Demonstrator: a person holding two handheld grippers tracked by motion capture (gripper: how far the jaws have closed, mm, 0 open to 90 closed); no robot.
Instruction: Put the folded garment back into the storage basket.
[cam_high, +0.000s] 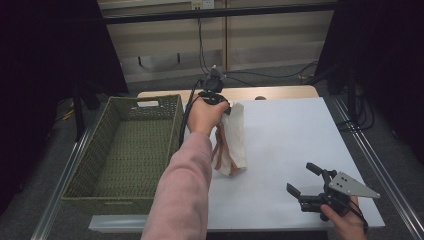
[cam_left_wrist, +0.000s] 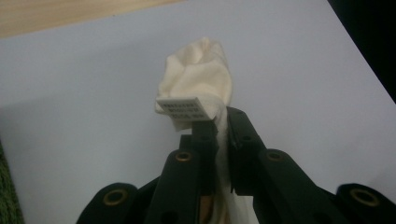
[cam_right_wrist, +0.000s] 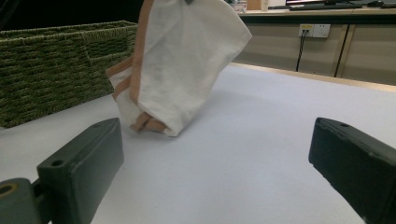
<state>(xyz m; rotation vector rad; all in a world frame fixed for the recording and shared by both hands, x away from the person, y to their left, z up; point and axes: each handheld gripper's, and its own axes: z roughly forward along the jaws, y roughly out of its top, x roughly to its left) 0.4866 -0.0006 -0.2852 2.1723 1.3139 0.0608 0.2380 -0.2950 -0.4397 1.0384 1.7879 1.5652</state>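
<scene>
Above the table (cam_high: 290, 135), left gripper (cam_left_wrist: 223, 122) clenches the cloth bag (cam_high: 231, 140), label print unreadable

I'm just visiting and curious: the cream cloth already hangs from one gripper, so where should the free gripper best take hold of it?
Probably the low corner of the cloth, where the tan-edged folds bunch just above the white table. The left gripper pinches its top, so it hangs long. The open right gripper could come in level from its own side.
</scene>
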